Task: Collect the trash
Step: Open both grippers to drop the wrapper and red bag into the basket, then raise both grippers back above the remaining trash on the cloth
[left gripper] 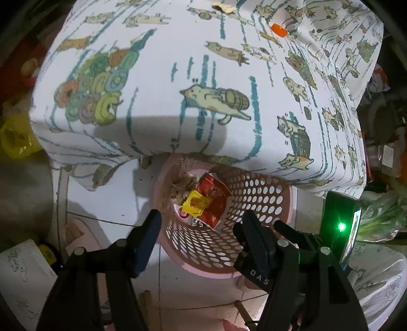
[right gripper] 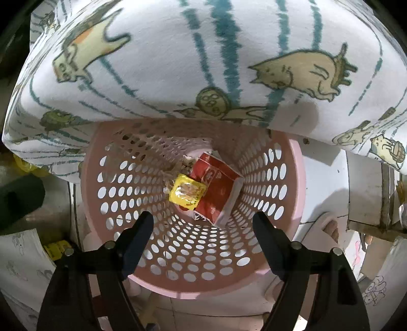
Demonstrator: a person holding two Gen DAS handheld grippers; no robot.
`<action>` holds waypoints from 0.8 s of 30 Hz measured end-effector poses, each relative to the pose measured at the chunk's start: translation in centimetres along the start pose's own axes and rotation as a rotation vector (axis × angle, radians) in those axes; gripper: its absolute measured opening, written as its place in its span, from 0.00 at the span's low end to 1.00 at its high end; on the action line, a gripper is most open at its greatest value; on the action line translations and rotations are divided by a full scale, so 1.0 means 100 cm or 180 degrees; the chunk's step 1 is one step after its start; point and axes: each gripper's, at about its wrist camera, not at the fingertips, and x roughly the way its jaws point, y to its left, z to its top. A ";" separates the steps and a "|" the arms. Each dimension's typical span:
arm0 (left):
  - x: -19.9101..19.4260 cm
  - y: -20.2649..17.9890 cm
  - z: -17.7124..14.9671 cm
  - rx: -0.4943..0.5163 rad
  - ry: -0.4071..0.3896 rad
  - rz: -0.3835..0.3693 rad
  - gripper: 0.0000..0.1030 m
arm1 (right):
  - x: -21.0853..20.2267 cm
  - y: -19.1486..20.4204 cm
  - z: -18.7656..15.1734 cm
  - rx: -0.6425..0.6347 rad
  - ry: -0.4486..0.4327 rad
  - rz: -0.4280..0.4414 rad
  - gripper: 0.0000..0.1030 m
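Observation:
A pink perforated basket [left gripper: 257, 193] stands on the tiled floor under the table's edge. It holds a red carton [left gripper: 213, 201], a yellow wrapper [left gripper: 195, 203] and pale scraps. My left gripper [left gripper: 202, 216] hangs open over the basket's mouth with nothing between its fingers. In the right wrist view the basket [right gripper: 296, 165] fills the middle, with the red carton [right gripper: 216, 188] and yellow wrapper [right gripper: 187, 192] at its bottom. My right gripper [right gripper: 202, 216] points down into it, open and empty. An orange cap [left gripper: 279, 30] and a crumpled scrap [left gripper: 225, 7] lie on the table.
A cat-print tablecloth [left gripper: 203, 76] overhangs the basket's far side. A yellow bag [left gripper: 15, 137] sits on the floor at left, and a person's slippered foot [left gripper: 76, 234] is beside the basket. A black device with a green light [left gripper: 340, 225] is close on the right.

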 end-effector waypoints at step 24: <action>-0.134 -0.008 0.005 0.0183 -0.1287 0.0444 0.82 | -0.146 0.028 -0.002 -0.0446 -0.1304 -0.0169 0.83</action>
